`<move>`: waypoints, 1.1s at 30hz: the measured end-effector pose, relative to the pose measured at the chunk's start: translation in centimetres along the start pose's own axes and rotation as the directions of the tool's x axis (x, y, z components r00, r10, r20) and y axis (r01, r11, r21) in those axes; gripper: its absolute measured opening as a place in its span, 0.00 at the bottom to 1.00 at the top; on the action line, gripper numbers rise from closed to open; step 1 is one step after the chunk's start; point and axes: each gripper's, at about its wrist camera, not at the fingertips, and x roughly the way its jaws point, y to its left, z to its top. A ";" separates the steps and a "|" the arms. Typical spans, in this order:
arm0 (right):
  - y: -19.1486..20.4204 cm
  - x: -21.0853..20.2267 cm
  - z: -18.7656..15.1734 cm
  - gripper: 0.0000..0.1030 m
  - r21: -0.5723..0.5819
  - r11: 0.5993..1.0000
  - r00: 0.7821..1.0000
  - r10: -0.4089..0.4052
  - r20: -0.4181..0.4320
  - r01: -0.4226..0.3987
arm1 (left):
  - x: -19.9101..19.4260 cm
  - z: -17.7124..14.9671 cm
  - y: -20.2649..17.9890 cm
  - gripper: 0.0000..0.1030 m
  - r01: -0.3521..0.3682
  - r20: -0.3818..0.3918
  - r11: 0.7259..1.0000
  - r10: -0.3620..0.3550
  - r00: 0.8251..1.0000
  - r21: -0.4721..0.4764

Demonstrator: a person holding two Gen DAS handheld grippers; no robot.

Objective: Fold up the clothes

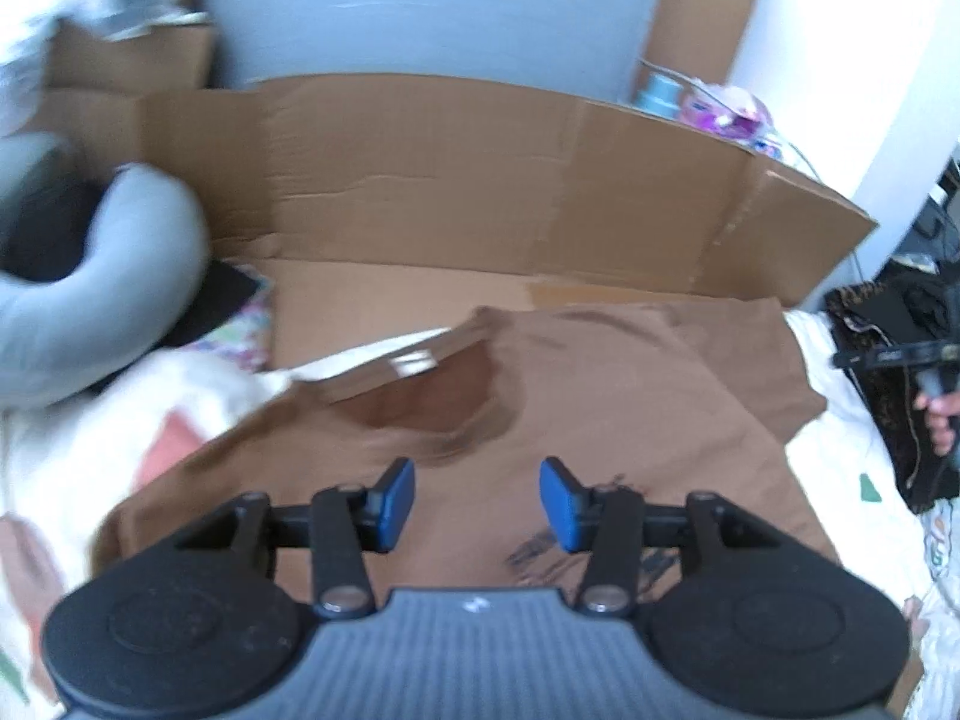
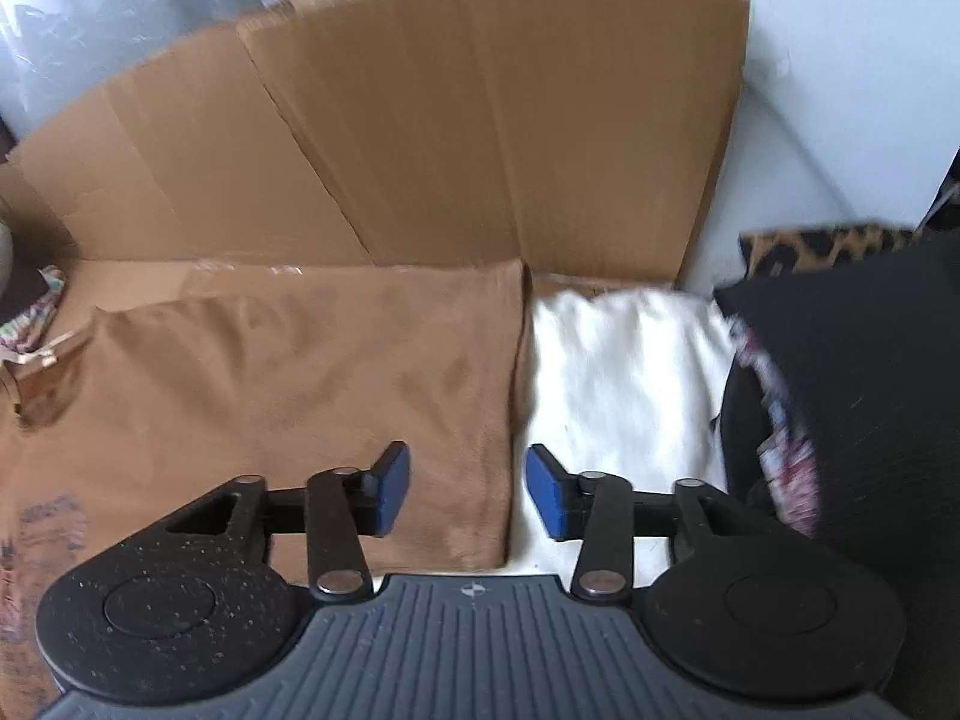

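Observation:
A brown T-shirt (image 1: 630,396) lies spread on the bed, its neck opening (image 1: 432,396) toward the cardboard and a dark print near its middle. My left gripper (image 1: 477,495) hovers open above the shirt just below the collar, with nothing between its blue pads. In the right wrist view the same brown shirt (image 2: 288,384) lies flat, its straight right edge running beside white bedding (image 2: 624,384). My right gripper (image 2: 468,492) is open and straddles that edge, one pad over brown cloth and the other over white. The right gripper (image 1: 900,354) also shows at the far right, held by a hand.
A large flattened cardboard sheet (image 1: 480,180) stands folded up behind the shirt. A grey curved pillow (image 1: 90,312) sits at the left. Dark and leopard-print fabric (image 2: 840,372) is piled on the right. White patterned bedding (image 1: 90,450) surrounds the shirt.

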 end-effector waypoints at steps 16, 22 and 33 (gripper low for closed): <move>9.7 -6.9 7.3 0.70 -0.058 0.997 0.998 0.058 -0.034 -0.060 | -7.6 -5.8 15.1 0.50 -0.206 -0.012 0.964 0.206 0.978 -0.168; 14.0 -7.5 8.4 0.72 -0.144 0.983 0.992 0.104 -0.069 -0.113 | -8.9 -8.1 16.8 0.48 -0.228 -0.057 0.954 0.221 0.974 -0.193; 22.1 -8.9 5.8 0.72 -0.254 0.933 0.966 0.241 -0.089 -0.256 | -6.7 -14.6 17.9 0.42 -0.250 -0.158 0.931 0.214 0.964 -0.267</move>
